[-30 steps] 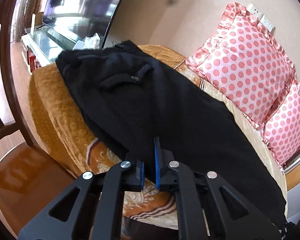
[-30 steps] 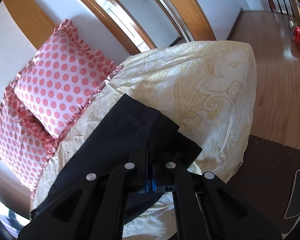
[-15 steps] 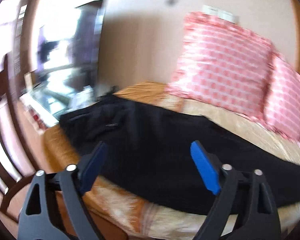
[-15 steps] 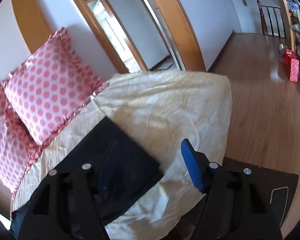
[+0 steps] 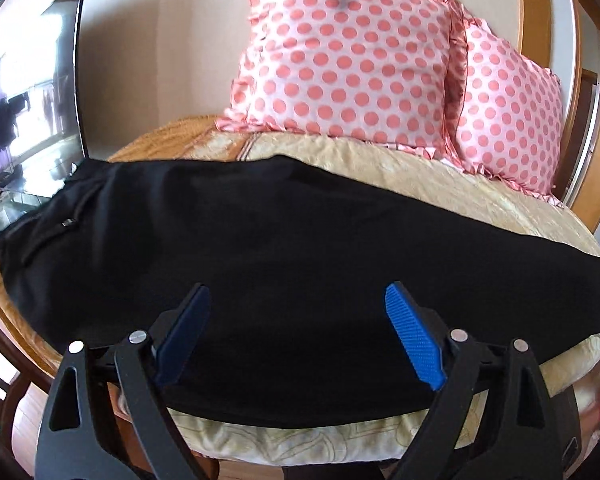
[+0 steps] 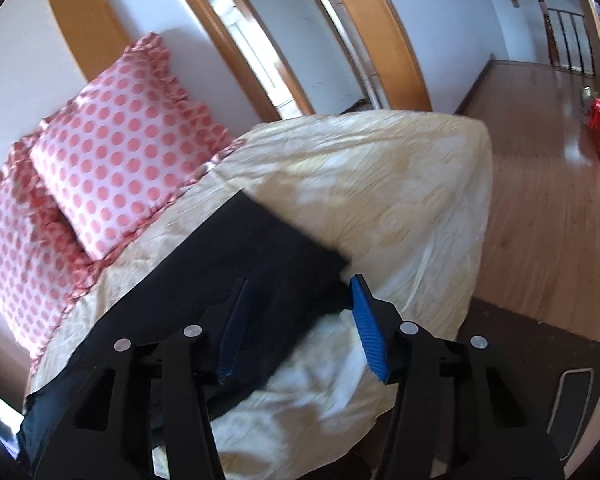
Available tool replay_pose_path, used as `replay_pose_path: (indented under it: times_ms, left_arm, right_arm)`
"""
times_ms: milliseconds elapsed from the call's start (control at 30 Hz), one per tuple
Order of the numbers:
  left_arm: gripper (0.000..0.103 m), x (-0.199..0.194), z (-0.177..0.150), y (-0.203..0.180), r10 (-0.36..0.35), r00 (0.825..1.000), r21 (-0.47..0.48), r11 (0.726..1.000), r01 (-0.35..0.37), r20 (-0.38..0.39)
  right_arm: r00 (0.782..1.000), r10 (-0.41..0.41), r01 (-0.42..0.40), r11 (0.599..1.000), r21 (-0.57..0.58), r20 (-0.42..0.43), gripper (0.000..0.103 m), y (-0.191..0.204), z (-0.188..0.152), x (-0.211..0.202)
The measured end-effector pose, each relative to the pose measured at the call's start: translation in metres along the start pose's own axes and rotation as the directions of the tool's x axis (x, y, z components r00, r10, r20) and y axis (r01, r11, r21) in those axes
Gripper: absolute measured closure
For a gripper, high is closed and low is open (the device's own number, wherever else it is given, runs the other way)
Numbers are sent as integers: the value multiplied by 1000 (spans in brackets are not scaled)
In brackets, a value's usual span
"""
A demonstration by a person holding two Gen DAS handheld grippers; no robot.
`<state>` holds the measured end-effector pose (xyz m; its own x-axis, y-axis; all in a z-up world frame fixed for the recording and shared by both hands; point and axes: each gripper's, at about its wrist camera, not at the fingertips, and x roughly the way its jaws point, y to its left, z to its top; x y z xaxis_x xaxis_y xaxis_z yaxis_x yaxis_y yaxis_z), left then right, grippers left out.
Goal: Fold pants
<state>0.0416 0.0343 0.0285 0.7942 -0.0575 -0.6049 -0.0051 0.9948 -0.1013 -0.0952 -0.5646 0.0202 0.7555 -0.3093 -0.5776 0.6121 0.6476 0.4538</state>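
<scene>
Bed (image 5: 440, 172) with dotted pillows (image 5: 348, 52): black pants (image 5: 280, 248) lie flat, lengthwise. Left gripper (image 5: 296, 336) and right gripper (image 6: 296, 320) both hang spread, empty. Next fold: likely grip both hem (image 6: 296, 240) corners evenly, carry toward waistband (image 5: 40, 220), avoid wrinkles

black pants (image 5: 284, 240) flat across cushion (image 5: 440, 184), left gripper (image 5: 296, 332) jaws apart above
</scene>
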Motion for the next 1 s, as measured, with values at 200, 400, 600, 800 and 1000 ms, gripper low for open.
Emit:
replay_pose_path:
  times_ms: [200, 400, 600, 800, 1000]
  left_arm:
    - [13, 10, -5, 0, -18, 999, -16, 1000, 18, -34]
    - [10, 11, -6, 0, -19, 999, -21, 1000, 19, -35]
    - [6, 14, -8, -4, -12, 999, -1, 1000, 12, -34]
    - [3, 16, -12, -7, -7, 1000, 29, 1000, 8, -30]
    - [2, 15, -15, -7, -9, 1000, 43, 999, 10, -16]
  right_arm:
    - [990, 138, -139, 990, -26, -32, 52, 21, -19, 2]
    - [995, 92, -95, 987, 130, 32, 59, -3, -7, 3]
    - [996, 88, -93, 978, 188, 36, 64, -15, -1, 5]
    - [997, 71, -76, 975, 210, 30, 88, -20, -2, 13]
    - [984, 160, -170, 975, 146, 75, 91, 9, 12, 2]
